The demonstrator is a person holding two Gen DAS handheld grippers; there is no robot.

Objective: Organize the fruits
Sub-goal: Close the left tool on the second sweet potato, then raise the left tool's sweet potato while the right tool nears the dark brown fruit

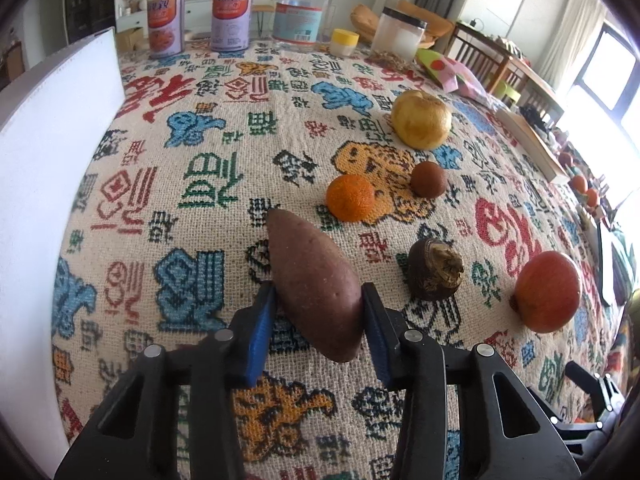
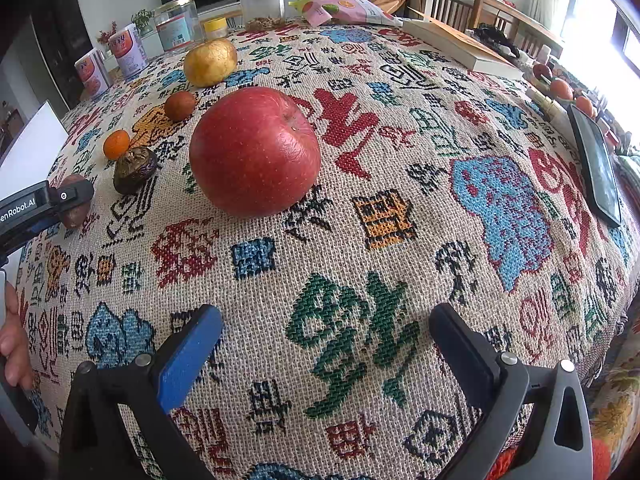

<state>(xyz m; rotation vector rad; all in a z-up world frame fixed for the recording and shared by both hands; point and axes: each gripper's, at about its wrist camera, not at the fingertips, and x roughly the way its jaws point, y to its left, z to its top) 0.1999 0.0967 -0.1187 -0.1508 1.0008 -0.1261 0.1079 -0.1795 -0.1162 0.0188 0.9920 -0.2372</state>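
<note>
Fruits lie scattered over a patterned cloth on the counter [image 1: 224, 92], with nothing sorted yet as far as these views show. Nearest in the left wrist view, low centre, the left gripper [image 1: 319, 304] is clamped on a sweet potato [image 1: 314, 284], its blue pads pressing the thick lower half while the pointed end sticks out toward the middle of the frame. Whether the potato is clear of the cloth I cannot tell. Just right of it sits a dark bulb with a dry crown [image 1: 435, 270], and further right a red apple [image 1: 547, 291]. Beyond, near centre, are a small orange [image 1: 351, 197] and a small brown fruit [image 1: 429, 179], then a yellow pear-like fruit [image 1: 421, 119] in the upper right. Two cans [image 1: 230, 16] and jars line the far edge at the top.

In the right wrist view the right gripper [image 2: 326, 344] stands apart and empty at the bottom, with the apple above it at centre.

The grip is off-centre on a tapering, smooth-skinned shape, so the potato could pivot or squirt out forward. A swing to the right could knock the bulb, and round fruits would roll readily on this cloth.
</note>
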